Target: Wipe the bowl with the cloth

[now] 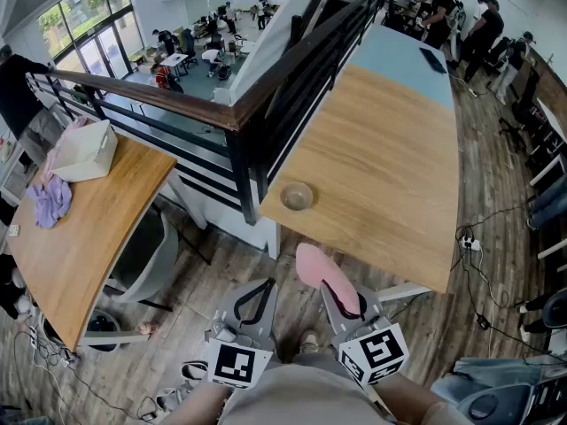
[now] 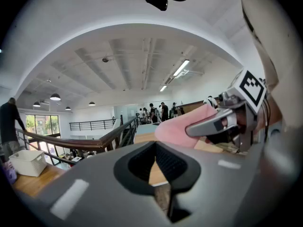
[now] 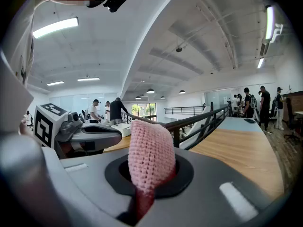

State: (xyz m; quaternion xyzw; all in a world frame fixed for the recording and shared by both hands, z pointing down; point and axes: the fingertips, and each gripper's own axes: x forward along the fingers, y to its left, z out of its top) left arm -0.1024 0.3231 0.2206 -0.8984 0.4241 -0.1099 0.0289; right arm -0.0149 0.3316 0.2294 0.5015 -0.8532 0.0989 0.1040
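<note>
A small glass bowl (image 1: 296,196) stands near the front left corner of the light wooden table (image 1: 381,158). A pink knitted cloth (image 1: 319,273) sticks up out of my right gripper (image 1: 335,289), which is shut on it and held in the air short of the table's near edge, below the bowl in the head view. In the right gripper view the cloth (image 3: 149,150) fills the gap between the jaws. My left gripper (image 1: 267,285) hangs beside it on the left, shut with nothing in it. The left gripper view shows the closed jaws and the cloth (image 2: 182,126) to the right.
A black railing with a wooden handrail (image 1: 239,118) runs along the table's left side. A second wooden table (image 1: 97,228) at the left bears a white basket (image 1: 84,151) and a purple rag (image 1: 50,197). A power strip (image 1: 468,243) and cables lie on the floor at the right.
</note>
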